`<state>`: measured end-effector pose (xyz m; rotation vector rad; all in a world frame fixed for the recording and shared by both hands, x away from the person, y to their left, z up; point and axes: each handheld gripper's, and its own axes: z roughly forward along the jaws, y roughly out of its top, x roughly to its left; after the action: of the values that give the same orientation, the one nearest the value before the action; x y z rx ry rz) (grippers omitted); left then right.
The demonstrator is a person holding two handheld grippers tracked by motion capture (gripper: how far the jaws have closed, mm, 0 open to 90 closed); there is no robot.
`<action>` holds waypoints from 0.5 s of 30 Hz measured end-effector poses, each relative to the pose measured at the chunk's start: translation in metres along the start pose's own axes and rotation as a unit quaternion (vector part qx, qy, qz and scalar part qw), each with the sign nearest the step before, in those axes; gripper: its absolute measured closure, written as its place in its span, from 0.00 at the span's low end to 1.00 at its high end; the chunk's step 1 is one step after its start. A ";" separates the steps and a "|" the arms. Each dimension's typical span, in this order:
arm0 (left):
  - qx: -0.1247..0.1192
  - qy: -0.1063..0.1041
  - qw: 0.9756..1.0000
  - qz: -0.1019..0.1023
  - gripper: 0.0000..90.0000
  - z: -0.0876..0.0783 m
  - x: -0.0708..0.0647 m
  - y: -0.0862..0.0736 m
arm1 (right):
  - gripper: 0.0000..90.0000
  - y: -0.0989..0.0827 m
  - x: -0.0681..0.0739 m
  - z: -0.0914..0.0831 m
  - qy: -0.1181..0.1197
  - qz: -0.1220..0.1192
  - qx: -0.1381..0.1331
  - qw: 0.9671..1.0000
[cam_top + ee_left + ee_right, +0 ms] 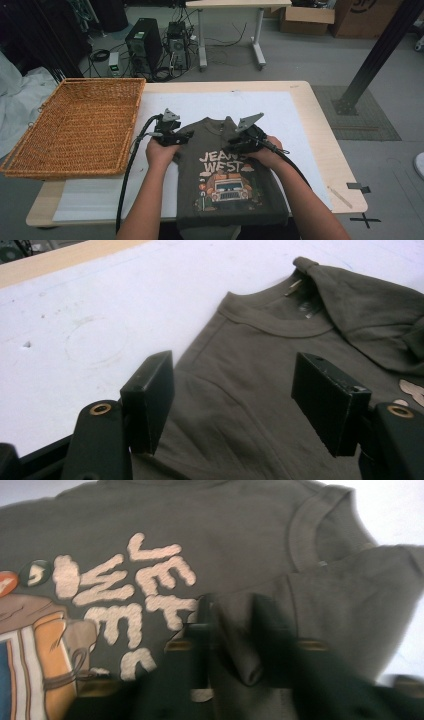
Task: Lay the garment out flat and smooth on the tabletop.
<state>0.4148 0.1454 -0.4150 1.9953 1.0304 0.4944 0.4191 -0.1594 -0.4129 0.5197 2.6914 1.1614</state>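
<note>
Shirt (227, 175), dark olive with printed front, lies flat on worktop (310, 125), centre to lower middle of high view. Left hand-held gripper (232, 400): jaws wide apart over shirt shoulder, nothing pinched. Right hand-held gripper (240, 645): blurred, fold of shirt fabric between jaws; grip unclear. Both forearms enter from bottom edge, hands at shirt's upper corners.

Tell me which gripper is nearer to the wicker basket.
Left. The left gripper hovers over the T-shirt's left shoulder, on the side facing the wicker basket. The right gripper is over the shirt's far shoulder, farther away.
</note>
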 end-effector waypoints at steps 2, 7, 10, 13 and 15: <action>-0.004 -0.004 1.000 0.000 0.38 -0.003 -0.001 0.001 | 0.65 0.001 -0.009 -0.022 -0.027 0.031 -0.054 0.998; -0.014 -0.009 1.000 0.005 0.38 -0.006 -0.006 0.003 | 0.60 -0.016 -0.031 -0.039 -0.072 0.075 -0.029 0.994; -0.015 -0.012 1.000 0.006 0.38 -0.004 -0.008 0.002 | 0.60 -0.025 -0.028 -0.026 -0.052 0.077 -0.025 0.995; -0.011 -0.011 1.000 0.004 0.38 -0.002 -0.008 0.001 | 0.66 -0.024 -0.018 -0.011 -0.028 0.055 -0.023 0.998; -0.011 -0.012 1.000 0.004 0.38 -0.002 -0.008 0.001 | 0.73 -0.024 -0.011 0.000 -0.021 0.028 0.020 0.999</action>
<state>0.4092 0.1392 -0.4125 1.9815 0.9995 0.4837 0.4234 -0.1784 -0.4304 0.6232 2.6861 1.0987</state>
